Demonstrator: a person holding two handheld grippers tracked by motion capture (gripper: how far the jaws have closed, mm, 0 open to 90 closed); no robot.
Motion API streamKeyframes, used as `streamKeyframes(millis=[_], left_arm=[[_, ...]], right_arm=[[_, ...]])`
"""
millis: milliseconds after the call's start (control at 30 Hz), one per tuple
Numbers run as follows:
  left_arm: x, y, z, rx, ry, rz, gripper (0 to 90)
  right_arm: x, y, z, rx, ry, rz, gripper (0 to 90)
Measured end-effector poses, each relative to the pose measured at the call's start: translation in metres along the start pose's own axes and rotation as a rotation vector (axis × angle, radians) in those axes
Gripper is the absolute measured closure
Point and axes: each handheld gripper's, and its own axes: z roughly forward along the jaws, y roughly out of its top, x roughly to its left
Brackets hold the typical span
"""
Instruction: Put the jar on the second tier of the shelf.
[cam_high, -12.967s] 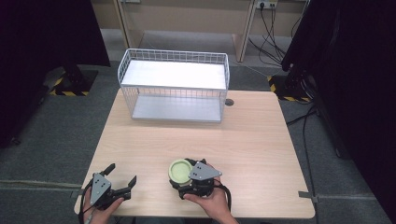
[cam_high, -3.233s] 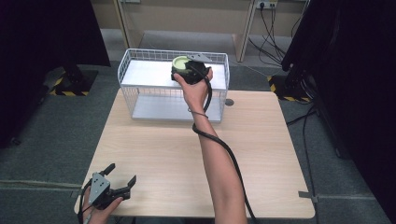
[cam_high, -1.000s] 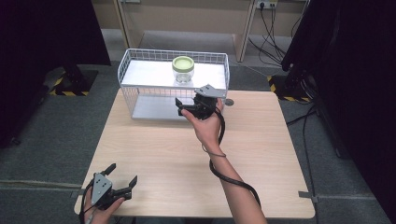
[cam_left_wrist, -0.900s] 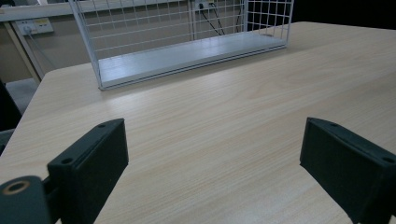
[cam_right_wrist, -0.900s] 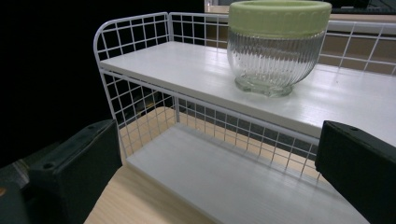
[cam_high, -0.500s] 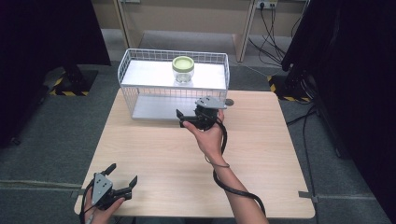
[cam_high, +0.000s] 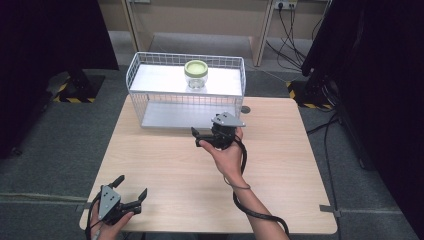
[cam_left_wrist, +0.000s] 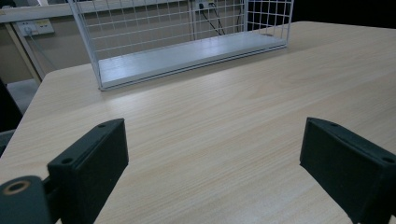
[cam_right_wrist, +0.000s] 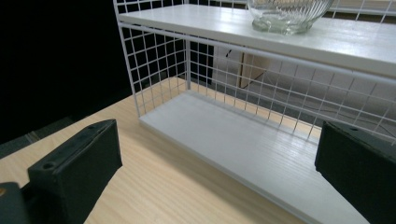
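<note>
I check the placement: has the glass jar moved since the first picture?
Yes. The glass jar went from the table's near edge onto the wire rack's top shelf.

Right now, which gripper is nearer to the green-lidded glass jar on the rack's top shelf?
The right. The right gripper hangs open over the table just in front of the wire rack, below the jar. The left gripper rests open at the table's near left corner, far from it.

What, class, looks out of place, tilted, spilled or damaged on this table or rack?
Nothing stands out. The jar stands upright on the rack's top shelf, lid on, nothing spilled. Both grippers, left and right, are open and empty above the table.
</note>
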Motion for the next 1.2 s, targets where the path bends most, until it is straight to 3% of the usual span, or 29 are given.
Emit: streamKeyframes(millis=[433,1200], left_arm=[[0.000,0.000,0.000,0.001,0.002,0.004,7.4],[-0.001,0.000,0.000,0.003,0.004,0.005,7.5]], right_arm=[[-0.002,-0.032,-0.022,0.037,-0.006,-0.014,0.6],[-0.007,-0.077,-0.052,0.080,-0.031,0.009,0.7]])
